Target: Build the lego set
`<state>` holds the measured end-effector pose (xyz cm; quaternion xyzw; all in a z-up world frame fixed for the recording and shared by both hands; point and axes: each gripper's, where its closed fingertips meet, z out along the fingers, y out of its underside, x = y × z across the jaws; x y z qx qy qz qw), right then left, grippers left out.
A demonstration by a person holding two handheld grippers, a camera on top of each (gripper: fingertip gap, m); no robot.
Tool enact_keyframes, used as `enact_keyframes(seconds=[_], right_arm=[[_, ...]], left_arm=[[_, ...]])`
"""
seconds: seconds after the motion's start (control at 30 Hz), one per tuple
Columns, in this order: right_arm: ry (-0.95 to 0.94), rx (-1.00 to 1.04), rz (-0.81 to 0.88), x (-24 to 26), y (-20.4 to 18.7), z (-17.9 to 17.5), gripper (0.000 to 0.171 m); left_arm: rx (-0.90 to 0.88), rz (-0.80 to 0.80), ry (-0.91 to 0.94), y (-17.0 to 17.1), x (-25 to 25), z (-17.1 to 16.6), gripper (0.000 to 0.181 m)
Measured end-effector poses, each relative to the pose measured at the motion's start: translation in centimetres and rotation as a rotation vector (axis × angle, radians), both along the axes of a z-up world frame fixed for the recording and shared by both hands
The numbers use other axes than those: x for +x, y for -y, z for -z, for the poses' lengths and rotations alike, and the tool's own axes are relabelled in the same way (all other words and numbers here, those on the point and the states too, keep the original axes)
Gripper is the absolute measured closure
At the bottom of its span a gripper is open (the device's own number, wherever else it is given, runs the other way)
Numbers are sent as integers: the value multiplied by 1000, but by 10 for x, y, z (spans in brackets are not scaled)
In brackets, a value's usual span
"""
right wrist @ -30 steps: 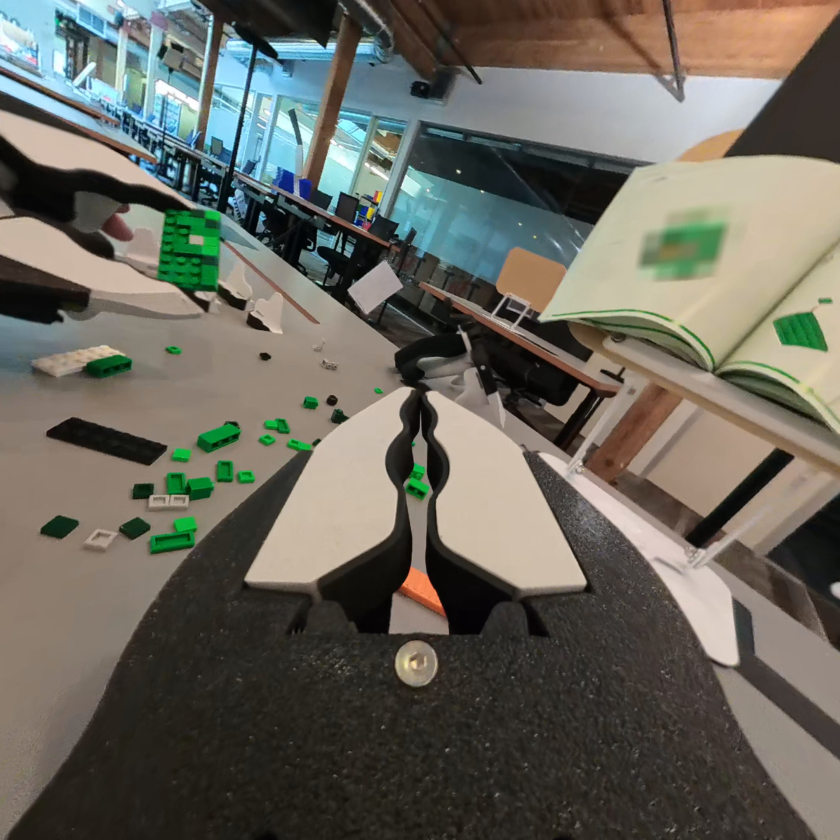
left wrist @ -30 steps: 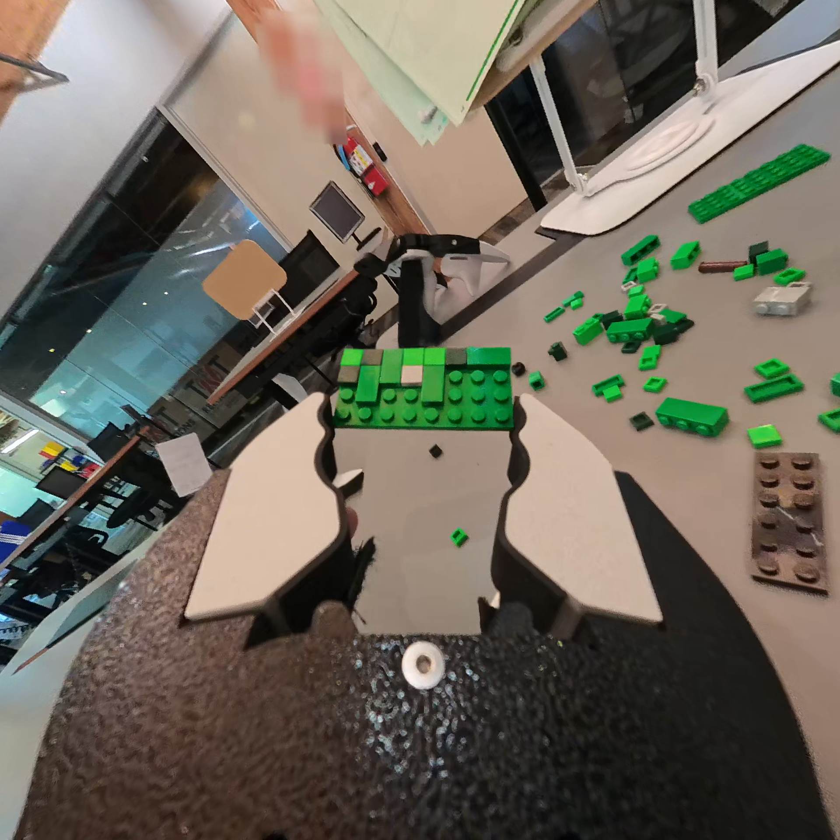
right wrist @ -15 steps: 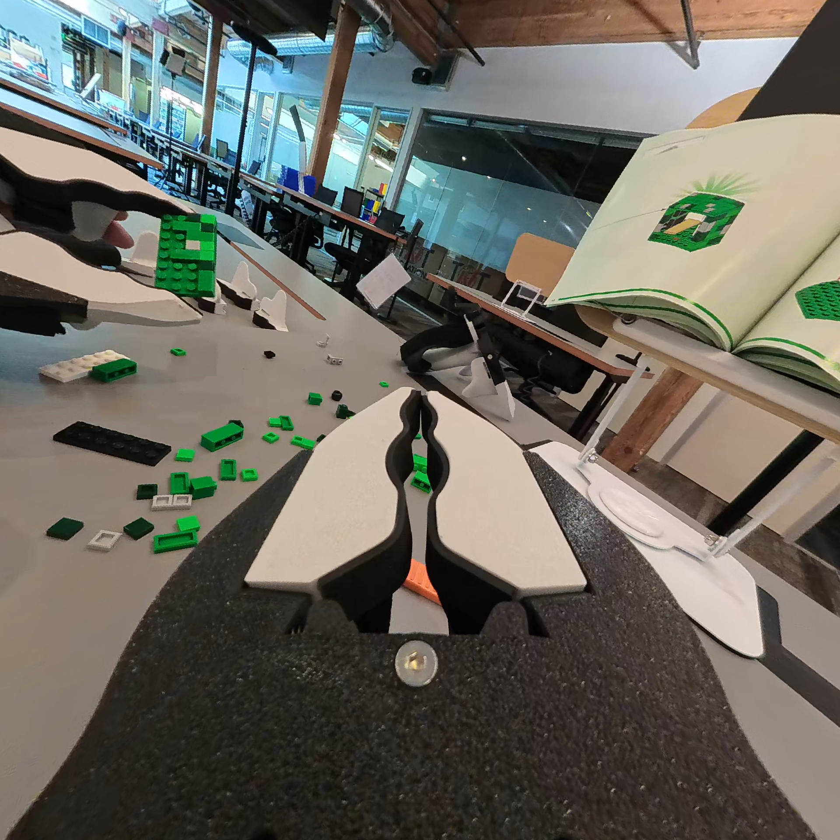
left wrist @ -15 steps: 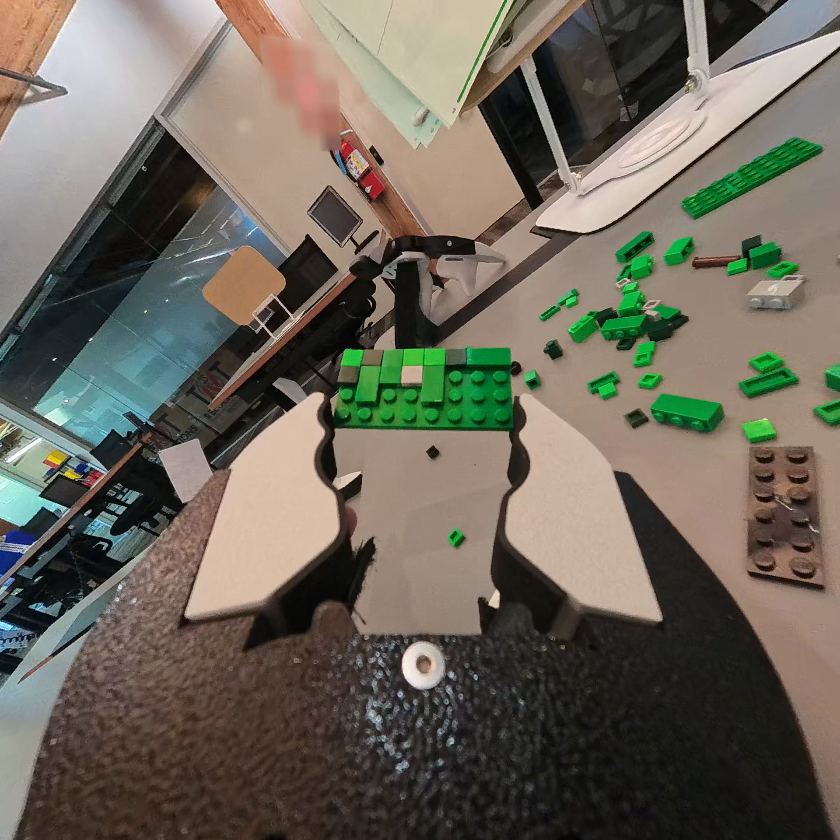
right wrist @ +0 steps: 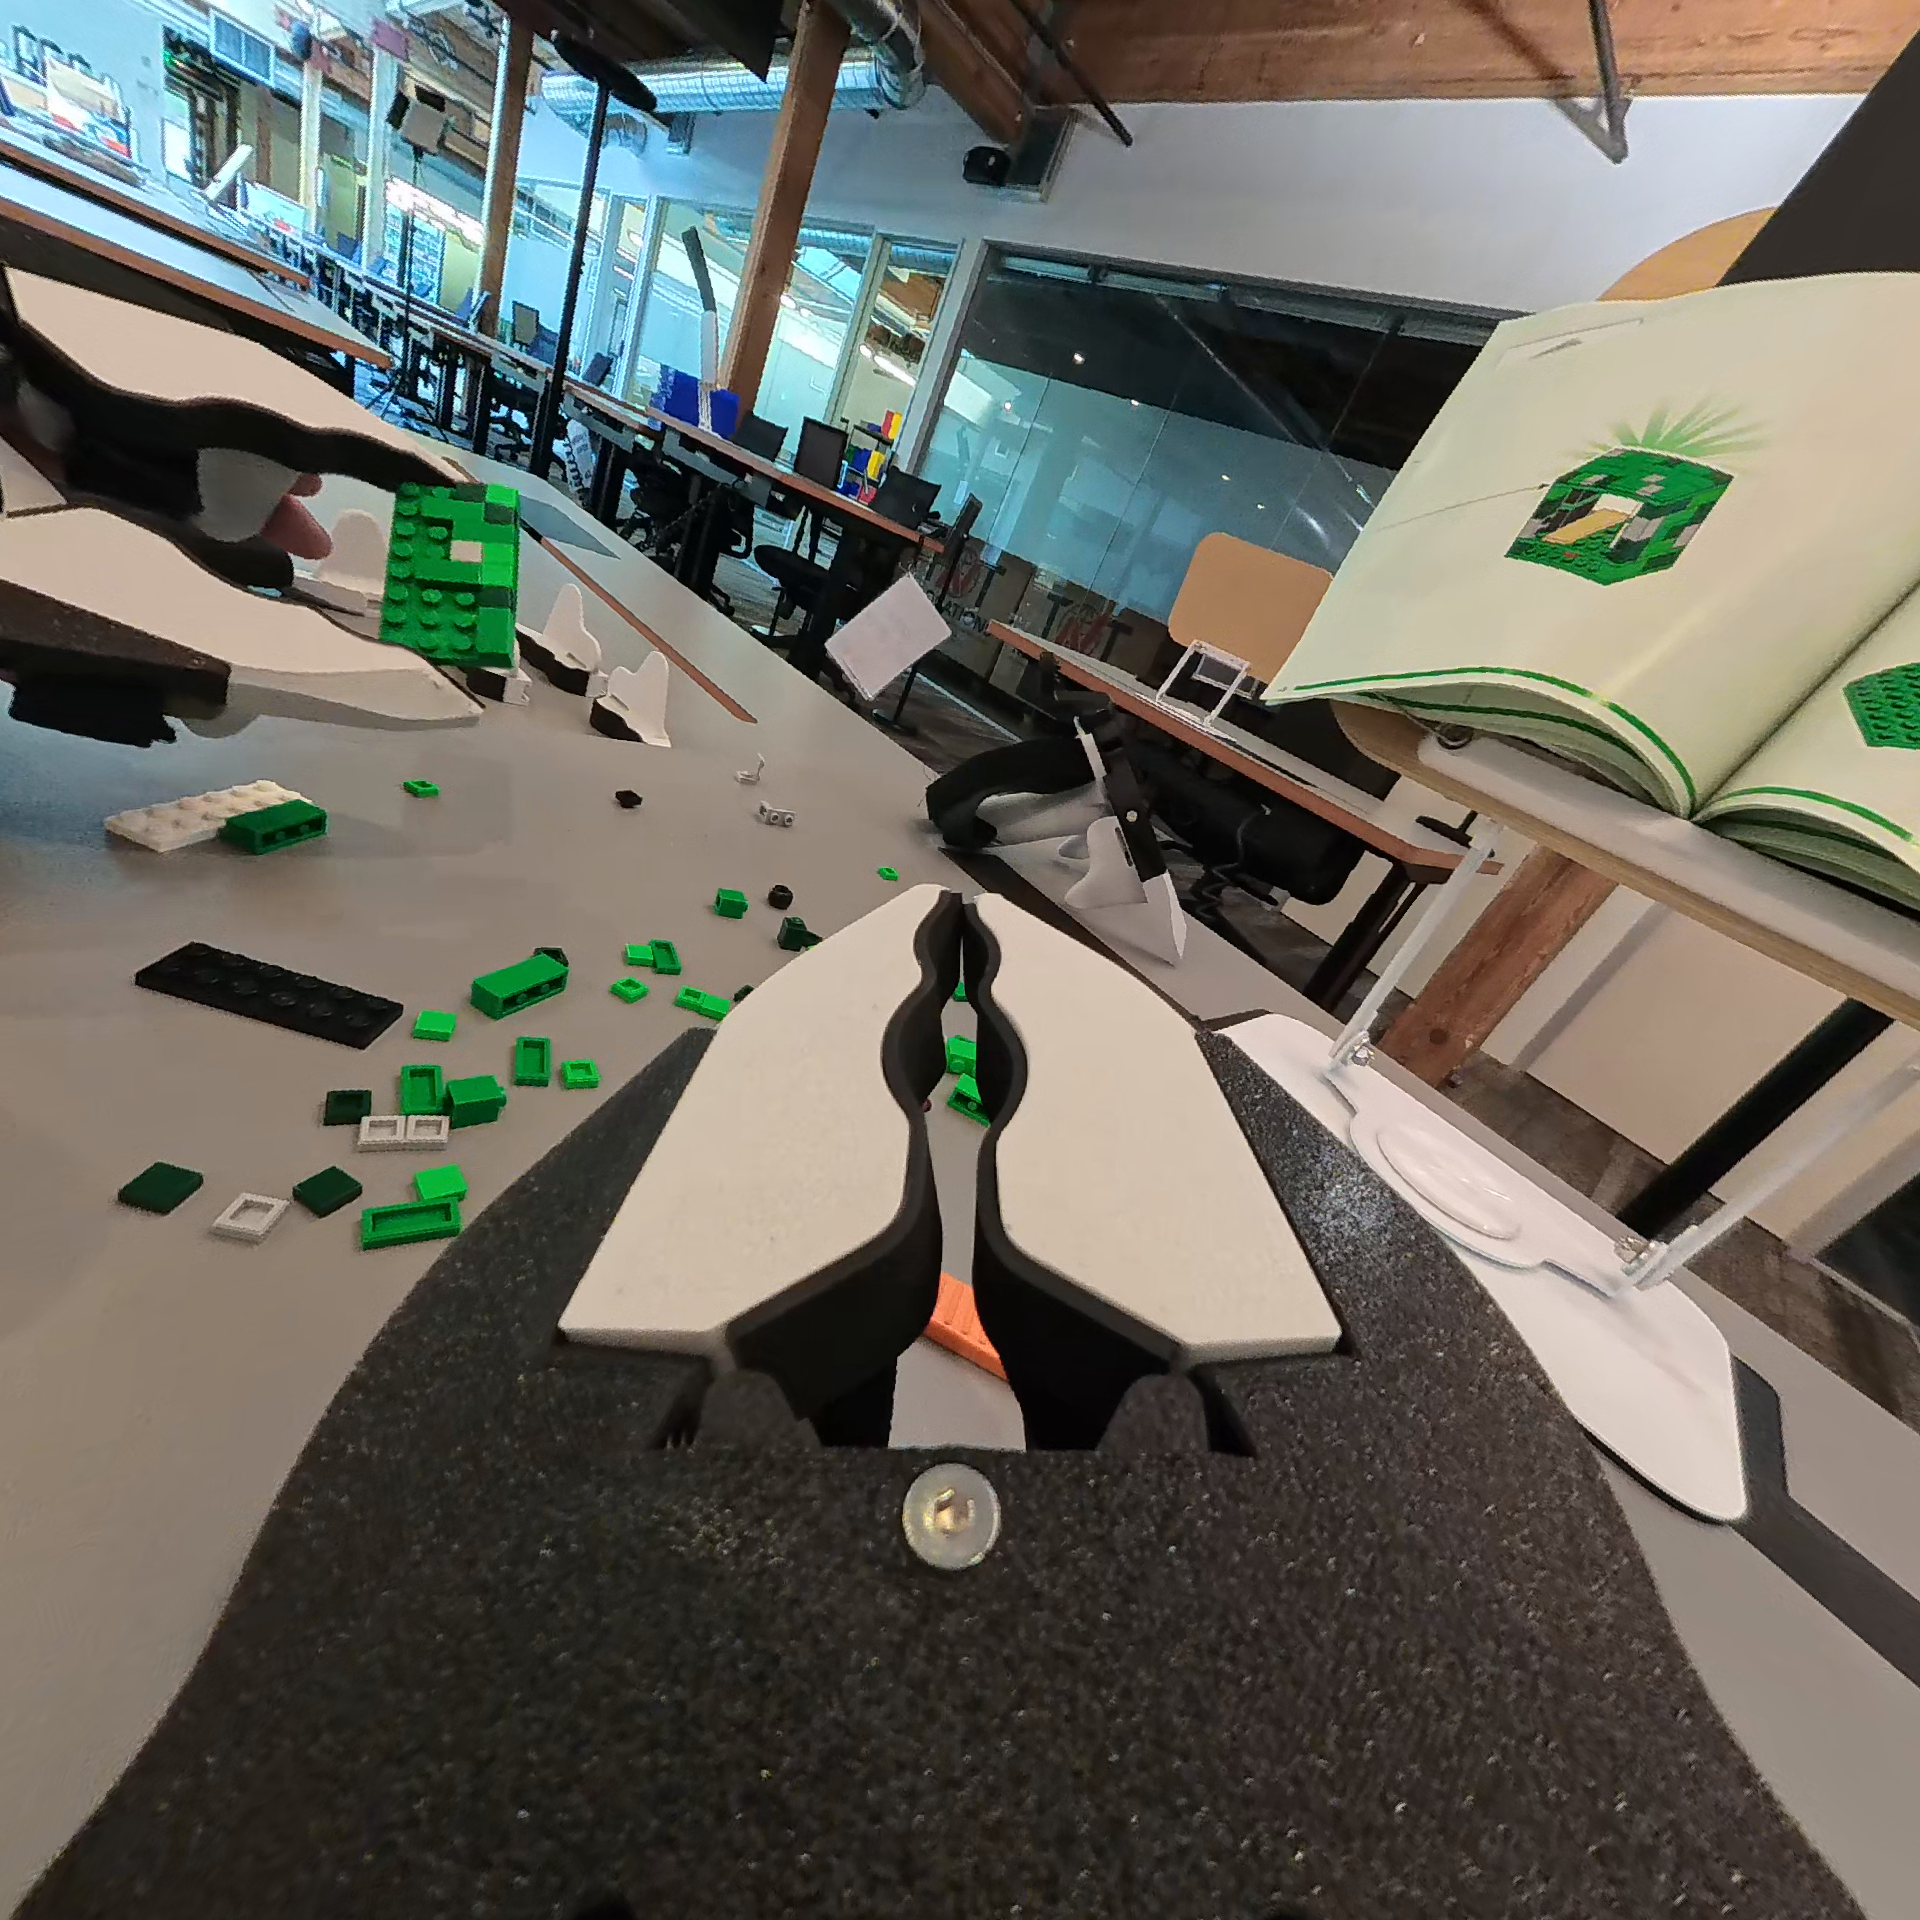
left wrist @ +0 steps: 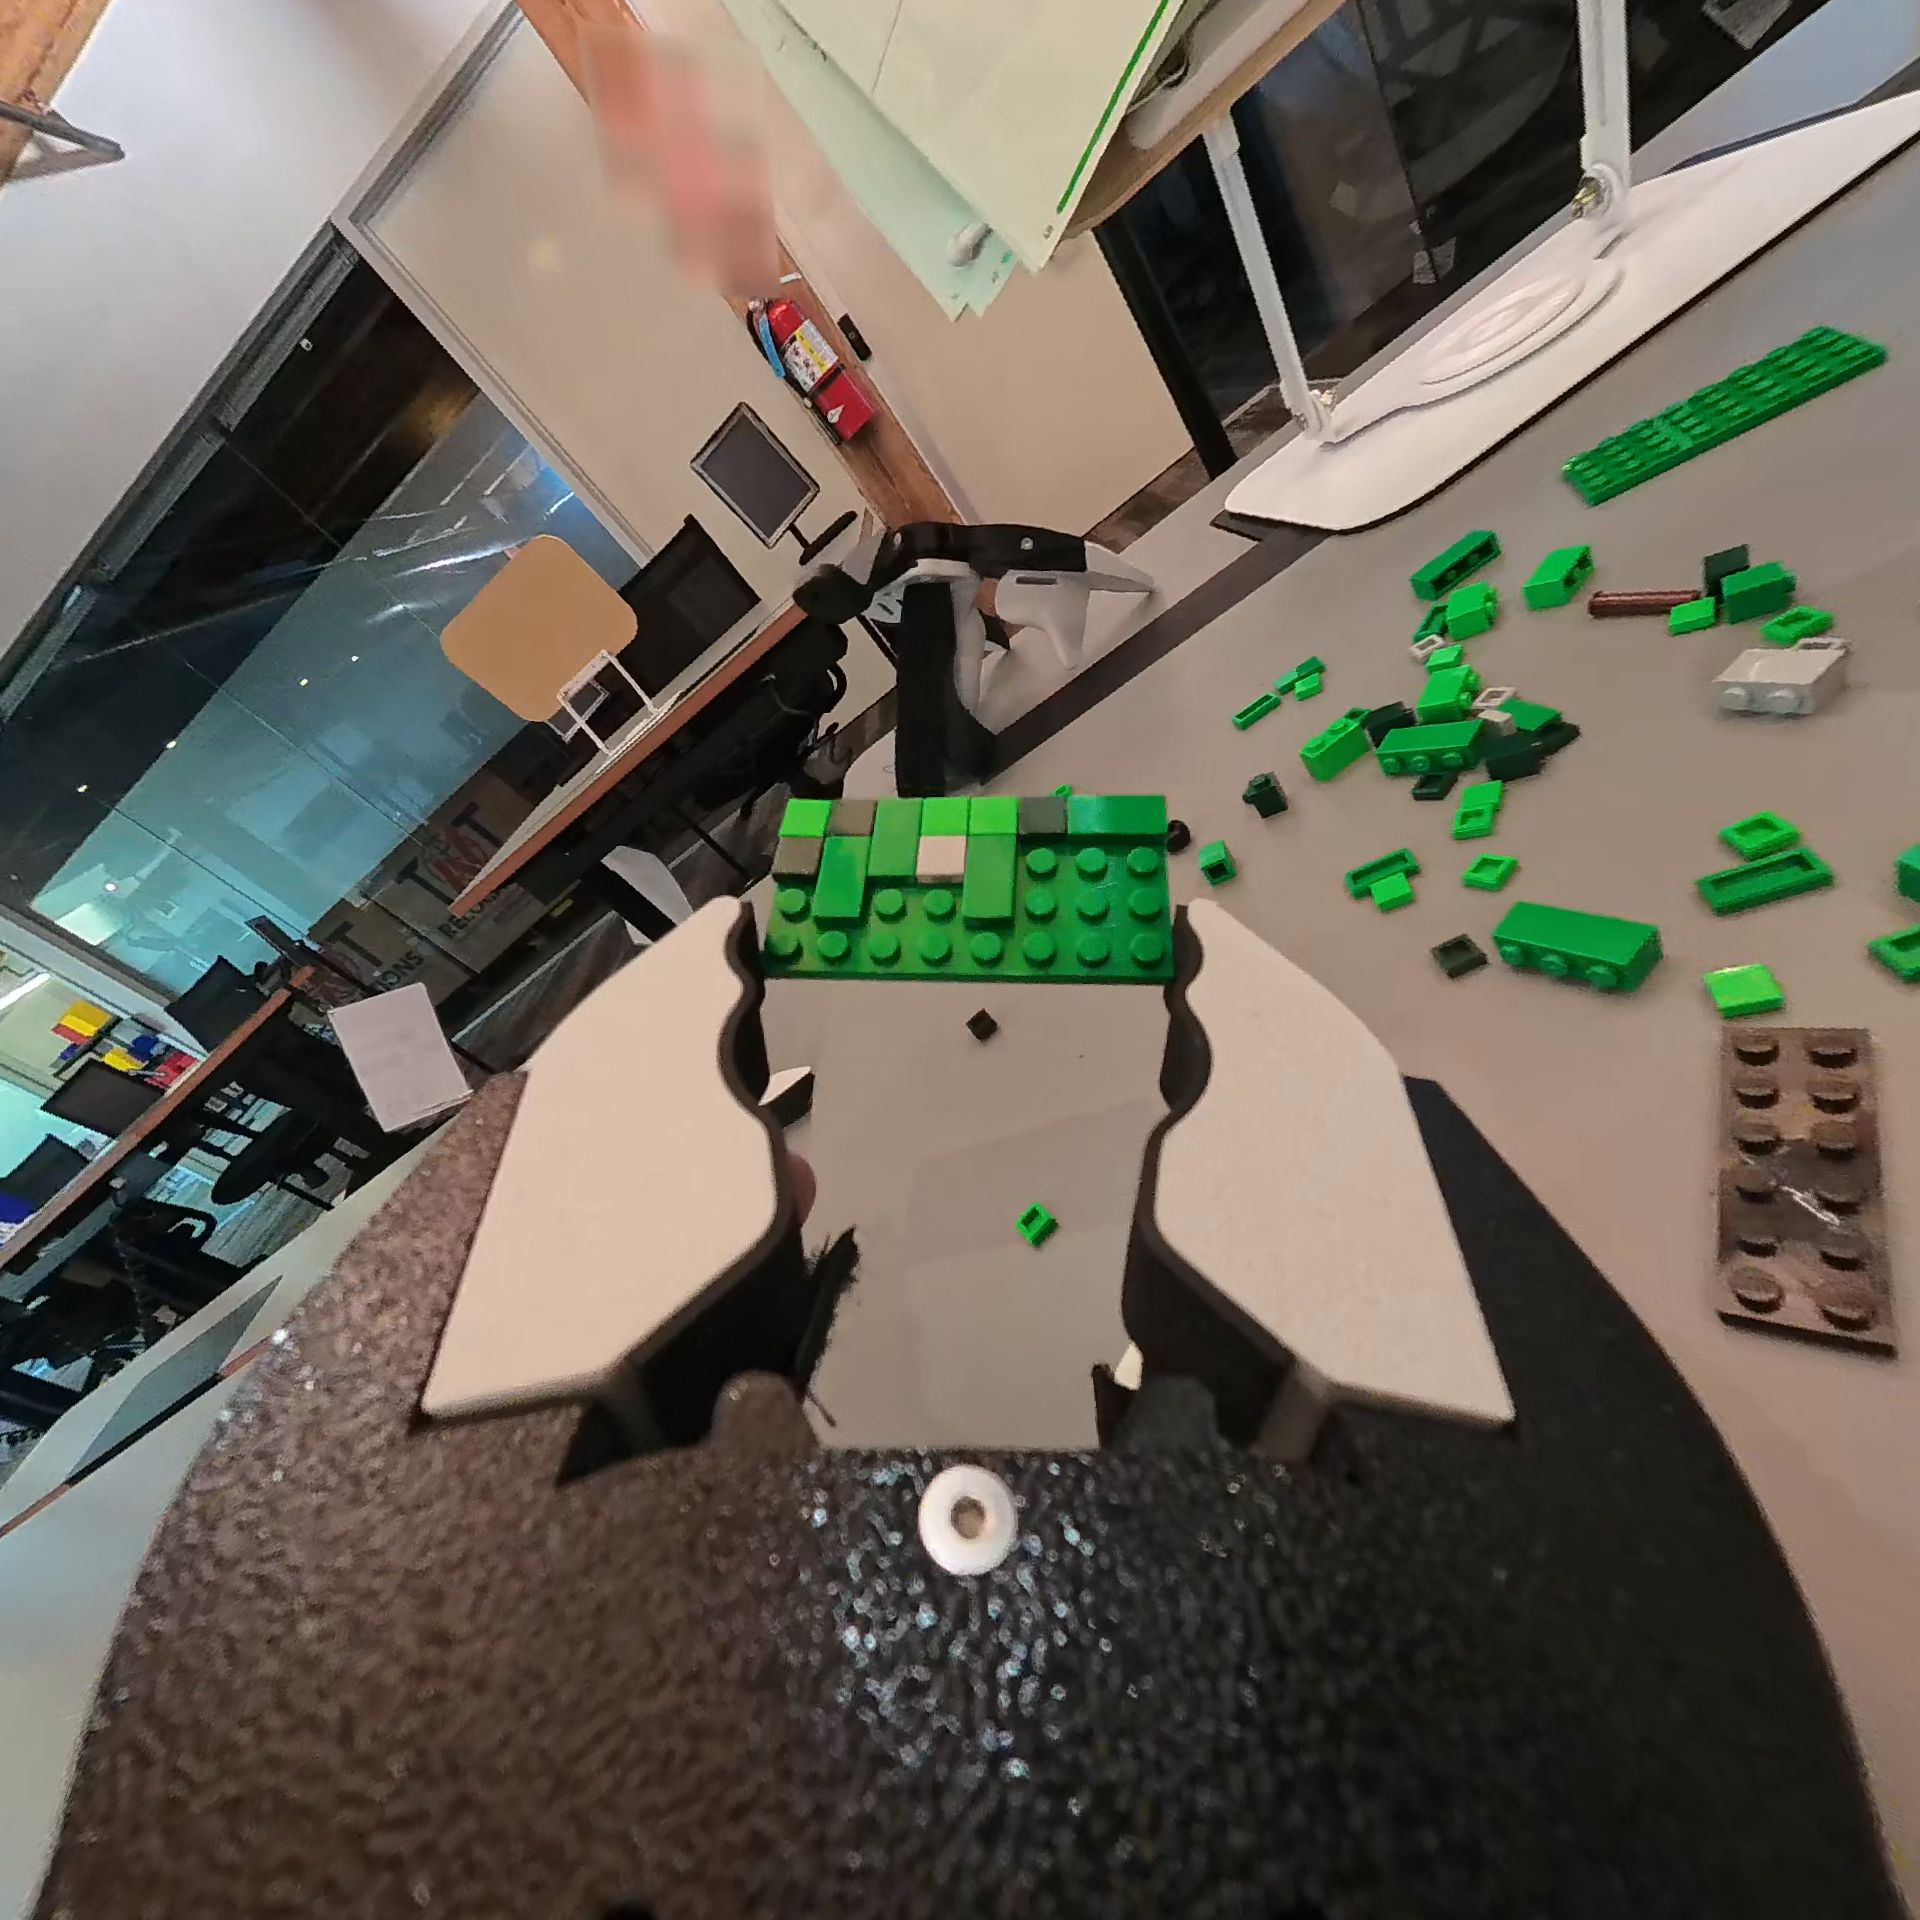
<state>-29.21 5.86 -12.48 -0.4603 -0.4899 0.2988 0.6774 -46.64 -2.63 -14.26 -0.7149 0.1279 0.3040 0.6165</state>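
Observation:
My left gripper (left wrist: 966,935) is shut on a green studded plate (left wrist: 1039,914) and holds it by its two side edges above the grey table. Green, grey and white tiles cover the plate's far rows. In the right wrist view the same plate (right wrist: 447,577) hangs upright at the upper left, in the left gripper (right wrist: 457,603). My right gripper (right wrist: 961,904) is shut with nothing visible between its tips. It is low over the table, to the right of the plate and apart from it.
Loose green pieces (left wrist: 1444,727) lie scattered on the table, with a dark brown plate (left wrist: 1803,1184), a long green plate (left wrist: 1725,426) and a grey brick (left wrist: 1777,681). A black plate (right wrist: 270,992) lies at left. An open instruction book (right wrist: 1621,540) rests on a white stand (right wrist: 1507,1226). An orange piece (right wrist: 961,1330) lies under the right gripper. Some 20 cm of space lies between my two pairs of fingers.
Both grippers have drifted only slightly. The left gripper still holds the green plate and the right gripper stays shut.

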Motion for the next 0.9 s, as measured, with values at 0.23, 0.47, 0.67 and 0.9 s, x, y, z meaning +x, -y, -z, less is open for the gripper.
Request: enact_keyframes(seconds=[0.23, 0.47, 0.67, 0.9], right_arm=[[8, 8, -4, -1, 1, 1, 171], [13, 14, -8, -2, 2, 1, 171], [21, 20, -18, -3, 4, 2, 171], [367, 105, -539, -10, 77, 45, 165]], left_arm=[[-2, 0, 7, 0, -1, 1, 107], [-3, 0, 9, 0, -1, 1, 107], [-11, 12, 12, -1, 1, 2, 107], [-172, 312, 208, 1, 49, 15, 107]])
